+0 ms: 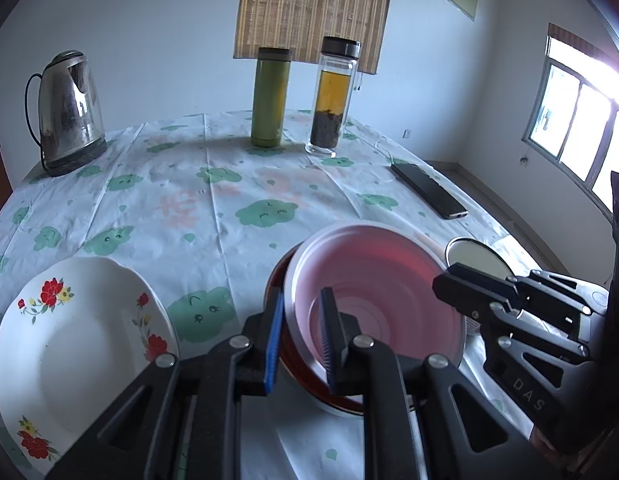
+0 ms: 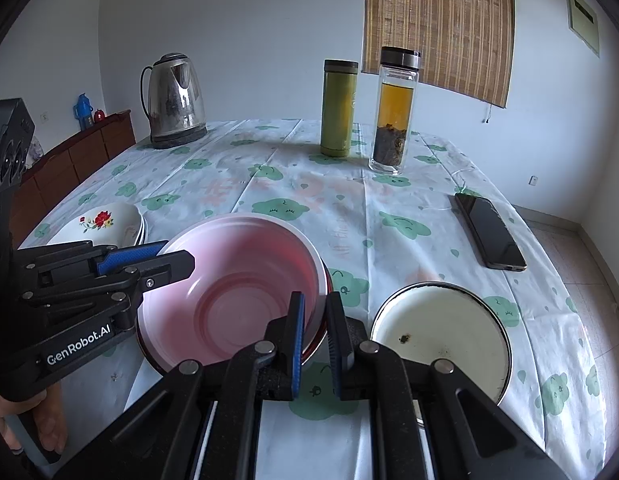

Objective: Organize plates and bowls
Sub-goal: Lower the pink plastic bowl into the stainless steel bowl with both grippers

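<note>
A pink bowl (image 1: 373, 280) (image 2: 237, 280) sits tilted inside a red bowl (image 1: 301, 380) near the table's front. My left gripper (image 1: 303, 292) is shut on the pink bowl's left rim, one blue pad outside and one inside. It shows in the right wrist view as the black gripper (image 2: 169, 256) pinching that rim. My right gripper (image 2: 315, 296) is shut on the opposite rim and appears in the left wrist view (image 1: 449, 280). A stack of white floral plates (image 1: 69, 340) (image 2: 105, 220) lies to the left. A white metal-rimmed dish (image 2: 441, 328) (image 1: 477, 258) lies to the right.
At the back of the cloth-covered table (image 2: 389, 216) stand a steel kettle (image 1: 69, 112), a green flask (image 1: 269, 100) and a glass tea bottle (image 1: 333, 100). A black phone (image 2: 489, 232) lies at the right. A wooden cabinet (image 2: 77, 156) stands beyond the table's left edge.
</note>
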A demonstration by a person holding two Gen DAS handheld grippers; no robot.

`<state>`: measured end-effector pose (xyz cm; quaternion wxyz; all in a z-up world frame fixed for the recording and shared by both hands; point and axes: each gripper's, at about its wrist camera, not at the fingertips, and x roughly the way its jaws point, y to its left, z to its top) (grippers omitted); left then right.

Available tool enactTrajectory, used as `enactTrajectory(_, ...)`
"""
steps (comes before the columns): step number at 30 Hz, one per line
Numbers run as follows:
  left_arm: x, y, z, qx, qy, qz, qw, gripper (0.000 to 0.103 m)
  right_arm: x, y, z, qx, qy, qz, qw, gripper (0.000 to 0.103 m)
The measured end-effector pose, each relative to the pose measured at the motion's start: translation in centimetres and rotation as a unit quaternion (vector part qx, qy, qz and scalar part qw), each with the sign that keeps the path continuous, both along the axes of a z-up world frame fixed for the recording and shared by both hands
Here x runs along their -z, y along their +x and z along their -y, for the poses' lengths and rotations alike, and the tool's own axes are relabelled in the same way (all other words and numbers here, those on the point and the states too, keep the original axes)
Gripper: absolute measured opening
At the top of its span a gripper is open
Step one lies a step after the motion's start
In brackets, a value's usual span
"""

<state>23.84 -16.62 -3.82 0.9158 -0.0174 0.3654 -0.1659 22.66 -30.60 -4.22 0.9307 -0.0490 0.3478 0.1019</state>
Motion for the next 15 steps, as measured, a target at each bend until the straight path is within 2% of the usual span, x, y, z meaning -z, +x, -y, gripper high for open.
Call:
enactTrajectory(13,0.00,-0.01,0.03,0.000,-0.005,-0.001,1.0000,0.015,0.01,0.08,0.10,0.000,0.003,0.000,1.000,0.015)
enactTrajectory(15,-0.07,0.04,-0.06,-0.005,-0.009,0.002,0.9999,0.019,-0.09,0.15,0.21,0.000,0.008,0.002,1.000,0.015)
